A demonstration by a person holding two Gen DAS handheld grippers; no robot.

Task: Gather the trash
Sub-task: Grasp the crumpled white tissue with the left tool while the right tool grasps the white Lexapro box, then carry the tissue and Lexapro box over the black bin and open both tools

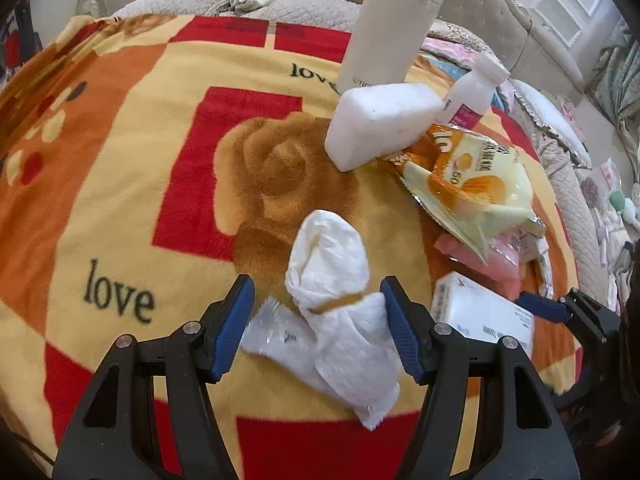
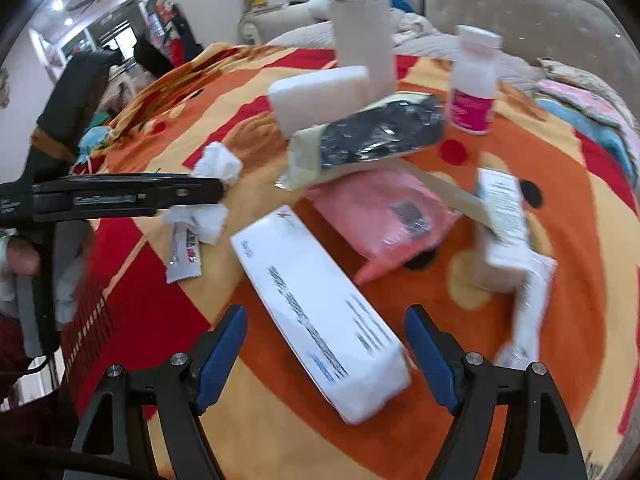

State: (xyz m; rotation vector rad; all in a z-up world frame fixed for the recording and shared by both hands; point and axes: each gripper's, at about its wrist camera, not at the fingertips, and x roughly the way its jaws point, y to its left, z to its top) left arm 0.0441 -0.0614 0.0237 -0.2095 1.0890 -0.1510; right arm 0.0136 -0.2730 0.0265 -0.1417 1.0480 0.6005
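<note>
My left gripper [image 1: 318, 316] is open, its jaws on either side of a crumpled white tissue [image 1: 332, 276] that lies on the blanket, with a small white sachet [image 1: 276, 332] beside it. My right gripper [image 2: 326, 344] is open around the near end of a long white box [image 2: 320, 312]. The left gripper shows from the side in the right wrist view [image 2: 216, 190], at the tissue [image 2: 218, 164] and sachet [image 2: 184, 252]. The white box also shows in the left wrist view [image 1: 484, 312].
On the red, orange and yellow blanket [image 1: 120, 160] lie a yellow snack bag [image 1: 468, 176], a pink packet [image 2: 384, 216], a white foam block [image 1: 380, 124], a tall white bottle [image 1: 392, 28], a small white bottle [image 2: 474, 80] and another white box [image 2: 504, 212].
</note>
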